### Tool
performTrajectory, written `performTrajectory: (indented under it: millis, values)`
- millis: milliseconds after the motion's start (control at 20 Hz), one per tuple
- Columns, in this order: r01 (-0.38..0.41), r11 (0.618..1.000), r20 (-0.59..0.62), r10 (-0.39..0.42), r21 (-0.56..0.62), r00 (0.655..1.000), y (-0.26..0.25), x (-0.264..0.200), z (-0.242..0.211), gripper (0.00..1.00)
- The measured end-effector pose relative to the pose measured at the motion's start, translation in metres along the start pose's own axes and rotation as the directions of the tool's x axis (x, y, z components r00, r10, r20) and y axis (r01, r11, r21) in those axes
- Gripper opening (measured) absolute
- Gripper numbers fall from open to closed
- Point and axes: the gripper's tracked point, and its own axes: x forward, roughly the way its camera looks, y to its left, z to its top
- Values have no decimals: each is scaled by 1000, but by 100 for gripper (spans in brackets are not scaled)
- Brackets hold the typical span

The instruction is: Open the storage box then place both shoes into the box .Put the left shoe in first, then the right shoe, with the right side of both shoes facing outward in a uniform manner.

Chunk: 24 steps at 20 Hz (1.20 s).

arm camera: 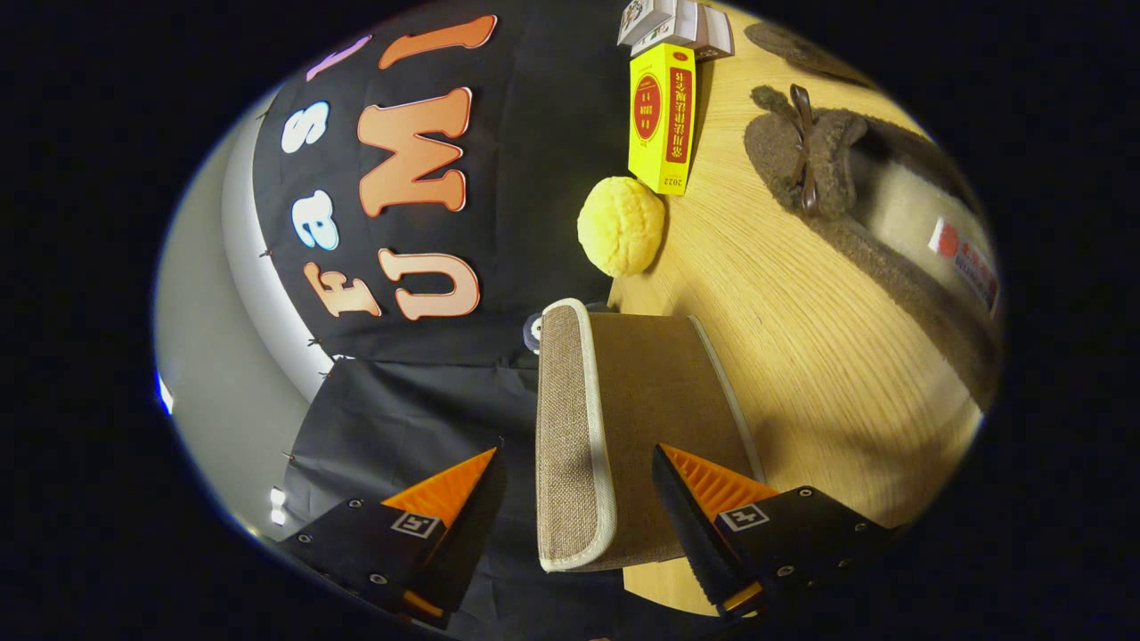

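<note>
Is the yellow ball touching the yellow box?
Cannot tell. In the gripper view the ball overlaps the box's lower corner, hiding any gap. The open gripper straddles the lid.

On the yellow carton (662,117), the year "2022" was printed at the end nearest the yellow sponge ball (621,225), and red panels of characters too small to be made out were carried on its face. Square black-and-white coded markers were borne on the fingers (739,518) of the tool (574,467). A red-and-white label on the insole of the brown shoe (877,209) and print on the white cartons (677,24) could not be read.
</note>
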Motion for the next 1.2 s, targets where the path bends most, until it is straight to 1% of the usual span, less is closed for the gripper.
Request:
performTrajectory:
  millis: [100,250,350,400,450,500,550,600,650,700,800,900,1200]
  values:
    - [-30,999,-24,31,24,999,7,5,-8,96]
    - [-39,999,-38,40,32,998,6,11,-11,94]
    - [-51,998,-32,53,47,998,8,13,-7,83]
    - [-61,997,-25,63,52,998,10,14,-5,72]
    - [-67,996,-16,68,55,998,11,16,-3,68]
    - [-68,996,-6,69,58,998,11,15,0,53]
    - [-68,995,15,68,66,998,10,17,5,45]
    - [-78,993,25,76,85,997,16,19,10,28]
    - [-77,994,37,74,79,997,18,14,10,12]
    - [-60,998,53,58,36,997,20,16,13,2]
    - [-18,999,69,21,-51,997,24,17,15,0]
    - [12,994,72,-5,-106,997,34,15,18,0]
    - [46,972,102,-23,-230,994,85,14,25,0]
